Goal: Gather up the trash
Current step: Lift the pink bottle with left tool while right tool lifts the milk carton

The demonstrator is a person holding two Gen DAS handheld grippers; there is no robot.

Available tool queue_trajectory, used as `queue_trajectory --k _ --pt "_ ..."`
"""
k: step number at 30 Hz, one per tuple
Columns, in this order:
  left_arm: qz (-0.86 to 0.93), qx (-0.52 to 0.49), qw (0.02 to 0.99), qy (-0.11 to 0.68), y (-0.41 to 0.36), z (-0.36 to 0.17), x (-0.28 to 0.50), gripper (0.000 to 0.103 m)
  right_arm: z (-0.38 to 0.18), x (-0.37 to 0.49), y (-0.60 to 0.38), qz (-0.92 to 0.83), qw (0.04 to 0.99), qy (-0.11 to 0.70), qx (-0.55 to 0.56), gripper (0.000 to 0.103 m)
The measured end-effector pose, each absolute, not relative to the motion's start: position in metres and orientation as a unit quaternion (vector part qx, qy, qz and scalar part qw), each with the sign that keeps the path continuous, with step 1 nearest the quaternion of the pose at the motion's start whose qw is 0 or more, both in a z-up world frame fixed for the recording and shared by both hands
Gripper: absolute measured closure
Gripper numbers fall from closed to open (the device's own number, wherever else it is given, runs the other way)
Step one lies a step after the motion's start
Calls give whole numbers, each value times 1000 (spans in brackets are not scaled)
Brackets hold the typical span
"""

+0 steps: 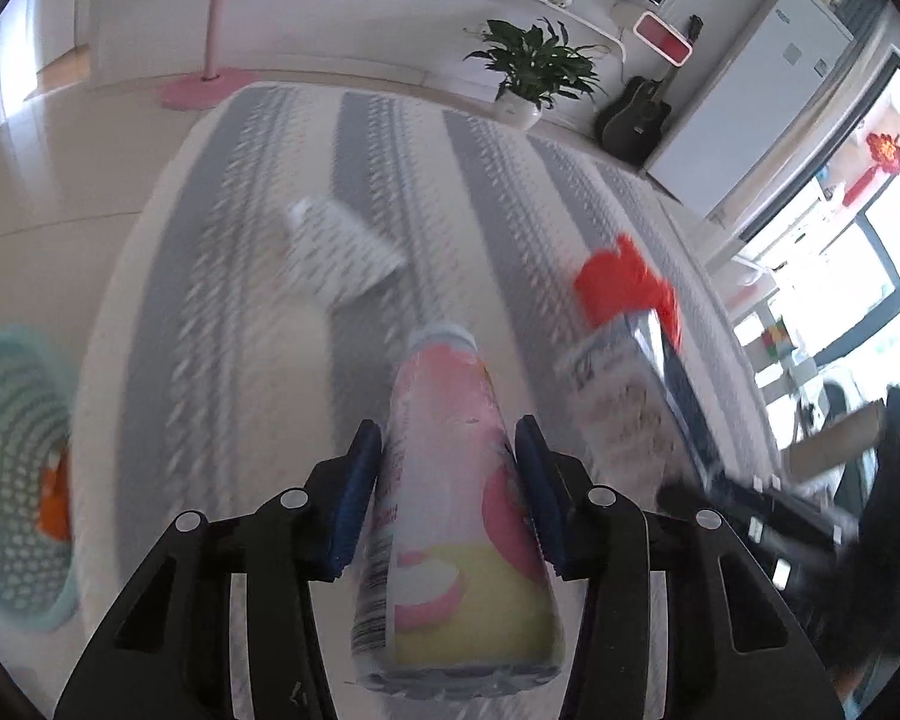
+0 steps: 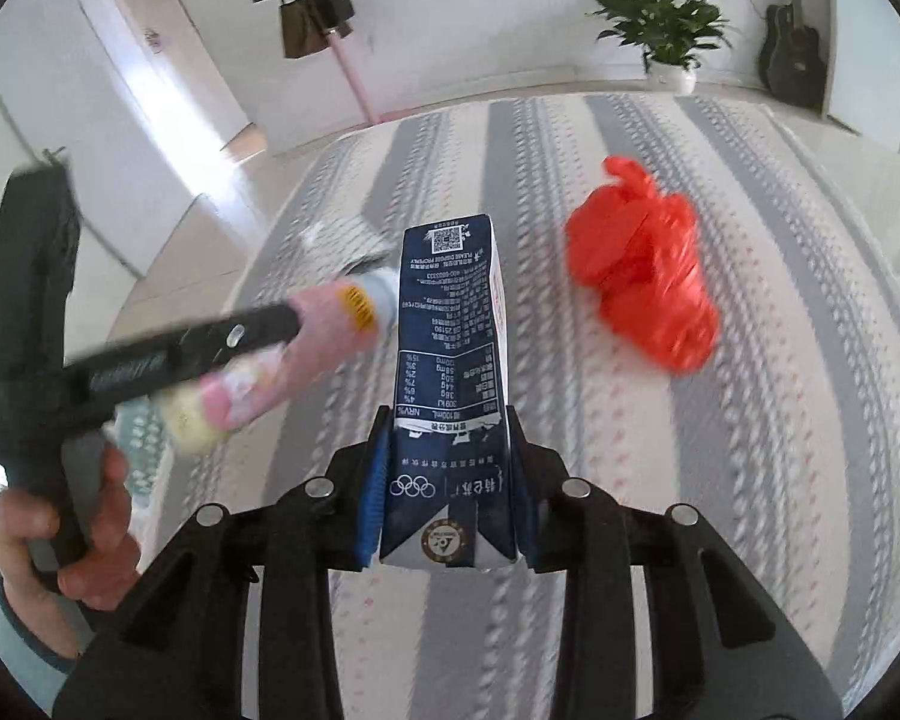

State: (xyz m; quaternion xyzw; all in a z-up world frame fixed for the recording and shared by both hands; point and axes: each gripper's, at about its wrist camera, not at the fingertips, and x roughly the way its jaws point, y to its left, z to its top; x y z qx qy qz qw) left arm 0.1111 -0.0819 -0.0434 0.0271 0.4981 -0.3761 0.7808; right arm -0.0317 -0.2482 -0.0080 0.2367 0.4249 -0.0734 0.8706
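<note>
Far to the left of the left gripper (image 1: 448,495), low at the edge of its view, sits a teal basket (image 1: 6,480) with something orange inside. The left gripper is clamped on a pink and yellow bottle (image 1: 450,516), blue pads pressed against both its sides, the capped end pointing away from the tool over a grey and white striped rug (image 1: 240,300). Ahead of it and a little left, a crumpled white wrapper (image 1: 342,246) lies on the rug. Ahead to its right is a red plastic bag (image 1: 627,285), with the milk carton (image 1: 618,396) close in front of that.

In the right wrist view, the person's left hand (image 2: 66,534) grips the other tool's handle at far left, and the bottle it carries reaches in until its cap is just beside the carton. The right gripper (image 2: 448,480) is squeezed onto the dark blue milk carton, which juts straight forward between the pads. The red bag rests on the rug ahead and to the right of this tool, apart from the carton.
</note>
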Motion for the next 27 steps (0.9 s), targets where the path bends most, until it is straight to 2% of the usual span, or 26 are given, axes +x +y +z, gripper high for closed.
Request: queue_trajectory --k 4,15,17,18,19,20,27 --pt "-365 43 784 500 -56 -55 96 59 -19 -37 -245 -50 866 426 257 71" --pt "-371 72 779 501 -60 -73 91 59 -44 -54 -265 -47 849 445 283 71" --pt "-371 71 780 499 -63 -72 91 55 -42 -59 -274 -64 850 440 282 66" --pt "-373 72 780 497 -66 -72 90 52 -41 -60 -278 -72 850 439 281 61" --pt "-374 72 780 496 -68 -71 89 51 -40 -63 -282 -82 849 439 282 49" --pt "-375 72 781 495 -69 -71 88 49 -38 -64 -287 -88 849 438 284 46" --pt "-370 91 788 484 -81 -71 83 46 -27 -67 -290 -154 862 432 216 46"
